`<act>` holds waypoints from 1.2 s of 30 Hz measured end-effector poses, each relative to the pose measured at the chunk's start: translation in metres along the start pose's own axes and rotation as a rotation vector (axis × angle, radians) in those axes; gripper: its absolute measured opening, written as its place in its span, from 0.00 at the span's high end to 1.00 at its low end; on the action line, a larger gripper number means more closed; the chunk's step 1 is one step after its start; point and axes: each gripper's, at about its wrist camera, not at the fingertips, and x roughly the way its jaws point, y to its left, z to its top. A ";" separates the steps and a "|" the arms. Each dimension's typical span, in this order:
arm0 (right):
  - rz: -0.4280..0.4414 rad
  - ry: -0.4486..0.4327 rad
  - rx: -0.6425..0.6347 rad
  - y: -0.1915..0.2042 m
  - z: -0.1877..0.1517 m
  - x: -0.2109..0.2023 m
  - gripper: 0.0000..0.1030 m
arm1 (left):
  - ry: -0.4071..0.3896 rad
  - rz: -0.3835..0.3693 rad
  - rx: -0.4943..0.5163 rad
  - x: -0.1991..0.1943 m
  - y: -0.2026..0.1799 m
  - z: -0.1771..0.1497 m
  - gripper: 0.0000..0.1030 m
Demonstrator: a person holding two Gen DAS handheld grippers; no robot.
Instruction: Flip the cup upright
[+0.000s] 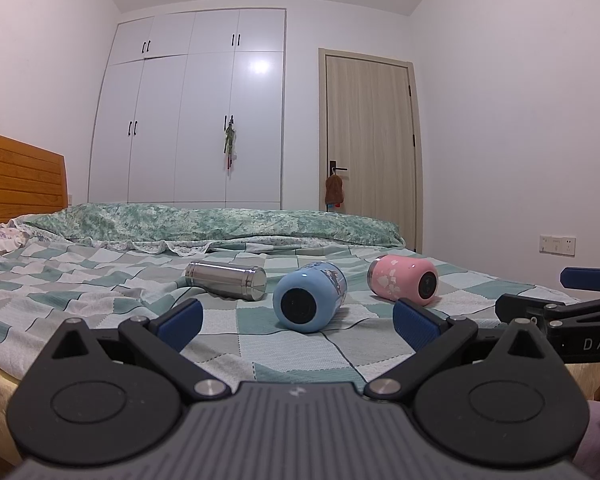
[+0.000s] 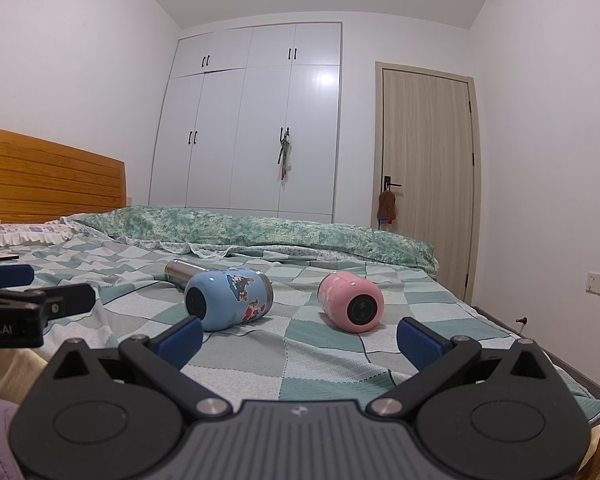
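Three cups lie on their sides on the checked bedspread (image 1: 100, 280): a steel cup (image 1: 226, 279), a blue cartoon cup (image 1: 308, 298) and a pink cup (image 1: 404, 280). In the right wrist view the blue cup (image 2: 228, 300) partly hides the steel cup (image 2: 180, 272), and the pink cup (image 2: 350, 302) lies to the right. My left gripper (image 1: 298, 320) is open and empty, just short of the blue cup. My right gripper (image 2: 300, 338) is open and empty, facing the gap between the blue and pink cups.
A green floral quilt (image 1: 220, 224) lies folded across the far side of the bed. A wooden headboard (image 1: 20, 176) stands at the left. A white wardrobe (image 1: 192, 108) and a wooden door (image 1: 370, 140) are behind. The bed edge (image 2: 540, 344) drops off at the right.
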 end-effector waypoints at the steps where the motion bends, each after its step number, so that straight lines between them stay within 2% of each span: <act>1: 0.000 0.000 0.000 0.000 0.000 0.000 0.00 | 0.000 0.000 0.000 0.000 0.001 0.000 0.00; 15: 0.004 0.006 0.003 0.001 -0.001 -0.002 0.00 | 0.004 -0.002 -0.009 0.000 0.000 0.000 0.00; 21: 0.014 0.050 0.010 -0.005 0.008 0.008 0.00 | 0.043 -0.044 -0.043 0.012 0.001 0.008 0.00; 25: 0.013 0.048 0.028 -0.012 0.017 0.019 0.00 | 0.071 -0.067 -0.060 0.031 0.004 0.022 0.00; 29: 0.016 0.071 0.024 -0.023 0.027 0.044 0.00 | 0.110 -0.086 -0.015 0.058 0.002 0.039 0.00; 36: 0.021 0.112 0.035 -0.041 0.047 0.096 0.00 | 0.246 -0.126 0.014 0.124 0.007 0.066 0.00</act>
